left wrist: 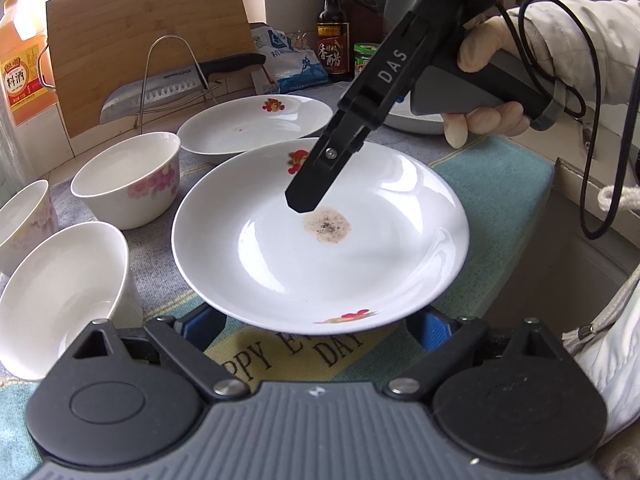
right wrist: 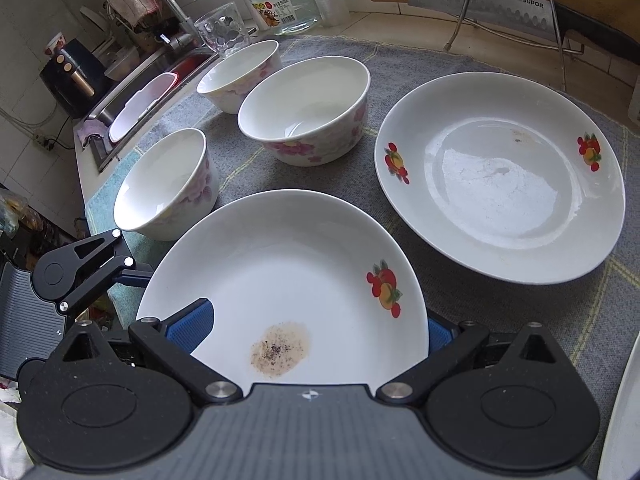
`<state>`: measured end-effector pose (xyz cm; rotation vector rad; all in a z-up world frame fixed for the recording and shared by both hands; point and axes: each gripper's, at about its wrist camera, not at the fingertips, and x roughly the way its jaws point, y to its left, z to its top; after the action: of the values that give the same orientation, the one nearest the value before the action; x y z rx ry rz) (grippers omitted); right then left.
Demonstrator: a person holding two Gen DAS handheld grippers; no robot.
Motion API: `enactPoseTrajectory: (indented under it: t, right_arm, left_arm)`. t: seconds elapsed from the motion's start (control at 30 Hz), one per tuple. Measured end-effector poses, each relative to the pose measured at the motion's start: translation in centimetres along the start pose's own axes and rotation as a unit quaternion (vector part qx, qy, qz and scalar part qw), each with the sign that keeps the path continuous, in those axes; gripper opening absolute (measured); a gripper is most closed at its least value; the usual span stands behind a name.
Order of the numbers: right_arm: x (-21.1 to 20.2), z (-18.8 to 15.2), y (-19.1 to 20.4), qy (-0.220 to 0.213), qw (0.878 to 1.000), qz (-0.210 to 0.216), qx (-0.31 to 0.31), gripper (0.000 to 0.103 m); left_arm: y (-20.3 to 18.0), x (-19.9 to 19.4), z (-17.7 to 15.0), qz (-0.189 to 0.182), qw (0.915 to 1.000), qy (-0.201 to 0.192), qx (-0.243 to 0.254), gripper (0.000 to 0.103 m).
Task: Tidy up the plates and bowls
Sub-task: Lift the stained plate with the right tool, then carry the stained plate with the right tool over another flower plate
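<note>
Home kitchen: sink (right wrist: 132, 76) with faucet (right wrist: 168, 4), cleaver (left wrist: 160, 90) on rack, cutting board (left wrist: 148, 36), vinegar bottle (left wrist: 332, 28), counter mat (right wrist: 460, 292).

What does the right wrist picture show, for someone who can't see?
A stained plate sits between the right hand-held gripper's open blue pads. Beyond it on a grey mat are three bowls and another plate.

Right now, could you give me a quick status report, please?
Left gripper open around stained plate. Right gripper open over its far rim. Second plate, three bowls alongside.
</note>
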<state>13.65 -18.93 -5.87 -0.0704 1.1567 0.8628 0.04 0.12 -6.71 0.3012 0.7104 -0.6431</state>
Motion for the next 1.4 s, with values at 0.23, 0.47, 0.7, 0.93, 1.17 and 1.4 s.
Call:
enactPoseTrajectory:
  t: [0.23, 0.47, 0.7, 0.93, 1.17, 1.4]
  right_arm:
    - [-2.1, -0.4, -0.8, -0.015, 1.000, -0.007, 0.009, 0.103]
    - [-4.9, -1.3, -2.4, -0.036, 0.999, -0.019, 0.019, 0.103]
    - [-7.8, -2.4, -4.5, -0.059, 0.997, -0.039, 0.037, 0.103]
    - [-10.5, -3.9, -7.5, -0.078, 0.993, -0.064, 0.061, 0.103]
    - [-12.6, -5.0, -11.5, -0.087, 0.989, -0.082, 0.081, 0.103]
    - [-13.7, -5.6, -15.1, -0.086, 0.988, -0.085, 0.096, 0.103]
  left_arm:
    - [-0.3, 0.3, 1.8, -0.011, 0.9998, -0.003, 0.015, 0.096]
    - [-1.2, 1.2, 3.6, -0.024, 0.9991, -0.009, 0.035, 0.096]
    - [-2.3, 3.0, 6.3, -0.045, 0.9974, -0.014, 0.054, 0.096]
    - [-3.4, 5.5, 9.4, -0.070, 0.9946, -0.016, 0.075, 0.096]
    - [-4.9, 8.6, 12.3, -0.089, 0.9916, -0.020, 0.092, 0.096]
    - [-6.4, 11.3, 14.3, -0.097, 0.9904, -0.014, 0.098, 0.096]
